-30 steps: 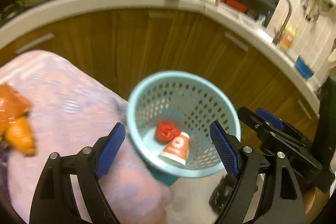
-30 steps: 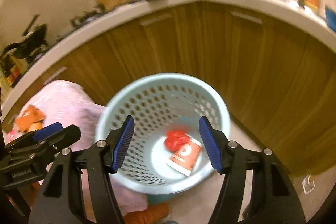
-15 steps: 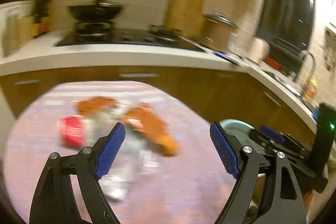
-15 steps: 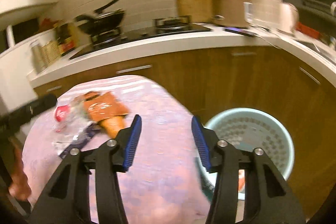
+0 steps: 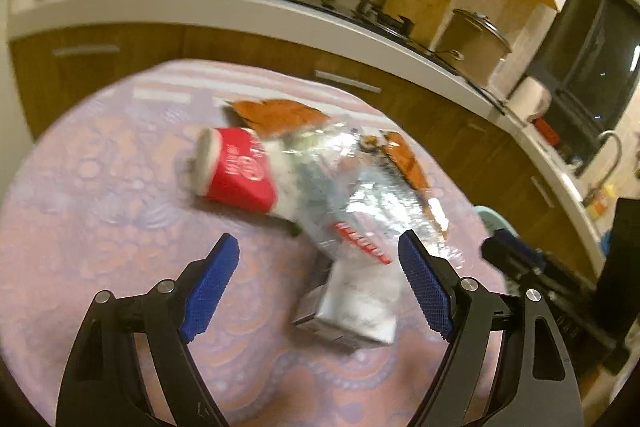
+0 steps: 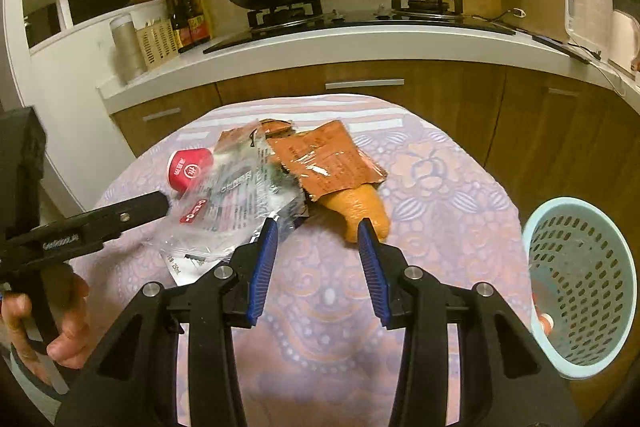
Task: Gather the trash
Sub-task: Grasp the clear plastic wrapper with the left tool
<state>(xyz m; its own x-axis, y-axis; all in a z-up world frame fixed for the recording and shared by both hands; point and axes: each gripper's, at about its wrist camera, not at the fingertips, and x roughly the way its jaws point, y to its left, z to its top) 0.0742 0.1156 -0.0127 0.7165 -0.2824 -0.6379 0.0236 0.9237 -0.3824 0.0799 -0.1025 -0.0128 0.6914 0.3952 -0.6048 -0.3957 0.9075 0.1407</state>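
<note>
Over the table, through the left wrist camera, the left gripper [image 5: 318, 281] stands wide and empty, framing the clear wrapper [image 5: 352, 203] and red cup [image 5: 236, 173] for a grab. On the right view, the right gripper [image 6: 316, 259], jaws just narrowing on nothing, lines up the orange packet [image 6: 332, 163]; the basket [image 6: 580, 279] waits beside the table.
</note>
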